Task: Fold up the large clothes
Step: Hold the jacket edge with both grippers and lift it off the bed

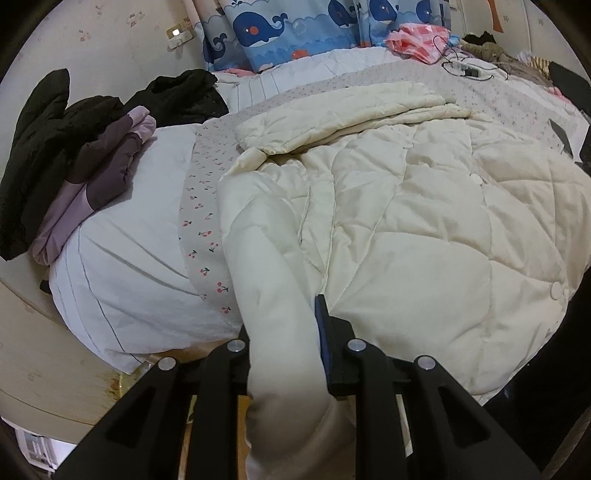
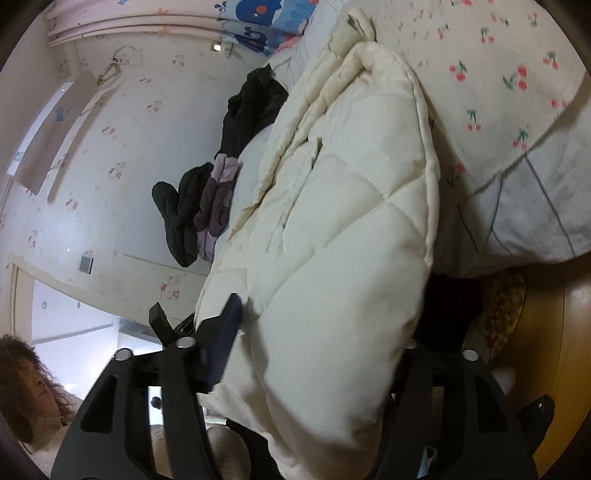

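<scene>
left gripper point(image 1: 286, 343) clamps the cream coat's point(image 1: 406, 221) sleeve, right gripper point(image 2: 325, 332) gapes around its hem (one sleeve already folded across), body fold still ahead.

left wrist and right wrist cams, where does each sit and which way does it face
Left wrist: on the left claw, facing along the bed toward the whale curtain; claw shut on a sleeve of the cream quilted coat.
Right wrist: on the right claw, rolled sideways, facing along the bed edge; the coat's hem lies between its parted fingers.
Both show the coat, the dark clothes pile and the cherry-print sheet.
</scene>
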A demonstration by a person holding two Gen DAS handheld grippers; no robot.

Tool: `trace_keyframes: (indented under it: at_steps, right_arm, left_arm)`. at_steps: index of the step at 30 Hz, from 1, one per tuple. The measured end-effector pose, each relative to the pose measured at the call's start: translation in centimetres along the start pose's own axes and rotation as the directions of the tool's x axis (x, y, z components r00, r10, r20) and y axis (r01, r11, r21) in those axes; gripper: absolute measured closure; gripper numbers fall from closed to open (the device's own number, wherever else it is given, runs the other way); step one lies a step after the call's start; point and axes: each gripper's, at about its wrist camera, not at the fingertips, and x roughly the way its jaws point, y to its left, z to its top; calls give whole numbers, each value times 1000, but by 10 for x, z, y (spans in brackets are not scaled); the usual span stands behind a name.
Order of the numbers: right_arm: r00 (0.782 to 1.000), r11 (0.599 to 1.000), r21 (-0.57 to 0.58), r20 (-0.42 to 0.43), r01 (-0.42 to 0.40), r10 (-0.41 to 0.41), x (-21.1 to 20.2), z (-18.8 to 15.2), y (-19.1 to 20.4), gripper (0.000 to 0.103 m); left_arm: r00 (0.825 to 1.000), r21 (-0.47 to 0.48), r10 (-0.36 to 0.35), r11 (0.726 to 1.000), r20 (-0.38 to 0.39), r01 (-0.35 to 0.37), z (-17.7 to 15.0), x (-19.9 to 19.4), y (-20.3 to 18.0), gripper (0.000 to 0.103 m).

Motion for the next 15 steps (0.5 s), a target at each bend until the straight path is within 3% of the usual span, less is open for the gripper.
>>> trace_keyframes:
  at_steps: [4,15]
  right_arm:
    - [1000,1000,13,-4,-14,14,2,-3,-6,31]
    - [999,999,39,-13,-31,32,2,-10,-22,23]
  left_arm:
    - [999,33,36,999,5,-36,-1,-3,-6,79]
    - [996,75,88,993,18,-89,-3,-11,-10,72]
